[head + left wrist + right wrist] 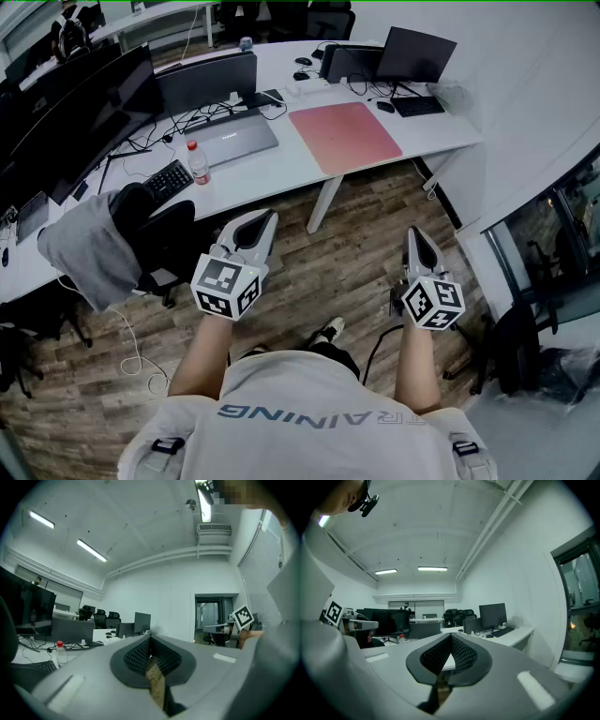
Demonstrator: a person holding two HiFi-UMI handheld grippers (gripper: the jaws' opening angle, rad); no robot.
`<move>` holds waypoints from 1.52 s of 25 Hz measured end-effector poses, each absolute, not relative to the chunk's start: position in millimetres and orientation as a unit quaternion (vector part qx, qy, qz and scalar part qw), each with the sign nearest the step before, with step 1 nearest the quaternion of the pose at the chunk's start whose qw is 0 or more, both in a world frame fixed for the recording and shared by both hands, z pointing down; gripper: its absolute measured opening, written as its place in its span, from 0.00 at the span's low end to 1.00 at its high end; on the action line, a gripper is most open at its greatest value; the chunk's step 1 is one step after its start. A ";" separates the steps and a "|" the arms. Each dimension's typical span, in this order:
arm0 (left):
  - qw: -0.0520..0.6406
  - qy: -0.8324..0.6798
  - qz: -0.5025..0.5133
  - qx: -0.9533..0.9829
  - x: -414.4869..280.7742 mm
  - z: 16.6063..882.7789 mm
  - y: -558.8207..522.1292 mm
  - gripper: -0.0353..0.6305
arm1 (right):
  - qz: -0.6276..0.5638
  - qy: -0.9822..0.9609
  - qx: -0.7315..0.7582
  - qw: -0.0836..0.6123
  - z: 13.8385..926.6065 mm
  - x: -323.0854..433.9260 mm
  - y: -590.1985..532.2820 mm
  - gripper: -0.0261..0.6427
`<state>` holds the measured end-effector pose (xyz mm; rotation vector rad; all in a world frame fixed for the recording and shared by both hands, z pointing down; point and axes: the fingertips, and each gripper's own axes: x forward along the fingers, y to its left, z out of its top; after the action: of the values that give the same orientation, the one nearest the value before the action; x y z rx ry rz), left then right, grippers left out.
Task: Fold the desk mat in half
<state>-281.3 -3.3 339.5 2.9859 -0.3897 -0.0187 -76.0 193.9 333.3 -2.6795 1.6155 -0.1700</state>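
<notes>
The pink desk mat (345, 136) lies flat and unfolded on the white desk (441, 131), well ahead of both grippers. My left gripper (271, 218) is held level over the wooden floor, short of the desk's front edge, jaws shut with nothing between them. My right gripper (412, 232) is level too, off to the right and just as far back, shut and empty. In the left gripper view the left gripper (150, 637) has its pads meeting at the tip. The right gripper (451, 636) looks the same in its own view. Neither gripper view shows the mat.
A closed grey laptop (230, 141), a red-capped water bottle (198, 161) and a black keyboard (169, 180) lie left of the mat. A chair draped with a grey garment (89, 246) stands at the left. A black monitor (414, 52) and cables sit behind the mat. A white desk leg (323, 202) slants below it.
</notes>
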 end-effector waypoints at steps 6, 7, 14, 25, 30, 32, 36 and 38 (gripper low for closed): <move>0.068 -0.126 -0.002 0.990 -284.6 345.8 -6.3 0.06 | -0.054 0.518 -0.854 0.005 335.7 -82.9 189.5 0.06; 0.069 -0.126 -0.001 0.990 -285.0 346.3 -6.6 0.06 | -0.053 0.519 -0.853 0.004 334.8 -83.3 188.2 0.06; 0.073 -0.130 0.004 0.989 -286.3 347.4 -8.7 0.06 | -0.051 0.527 -0.849 0.004 333.0 -83.0 181.5 0.06; 0.078 -0.129 0.004 0.989 -276.7 348.8 -2.1 0.06 | -0.043 0.532 -0.845 0.040 331.4 -75.4 191.1 0.06; 0.079 -0.133 0.014 0.988 -261.2 354.4 -0.3 0.06 | -0.056 0.535 -0.842 0.044 342.4 -57.4 193.6 0.06; 0.078 -0.138 0.017 0.987 -251.6 355.3 -0.5 0.06 | -0.060 0.538 -0.840 0.046 346.0 -46.3 193.0 0.06; 0.077 -0.150 0.021 0.985 -222.6 354.2 -3.5 0.06 | -0.067 0.548 -0.832 0.049 348.0 -12.0 185.2 0.06; 0.076 -0.155 0.022 0.985 -206.1 351.9 -4.4 0.06 | -0.070 0.553 -0.829 0.050 347.4 8.3 180.3 0.06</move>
<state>-206.1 -4.4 351.9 2.9522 -0.4632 0.0658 8.3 180.3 347.4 -2.5246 1.6832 -0.2134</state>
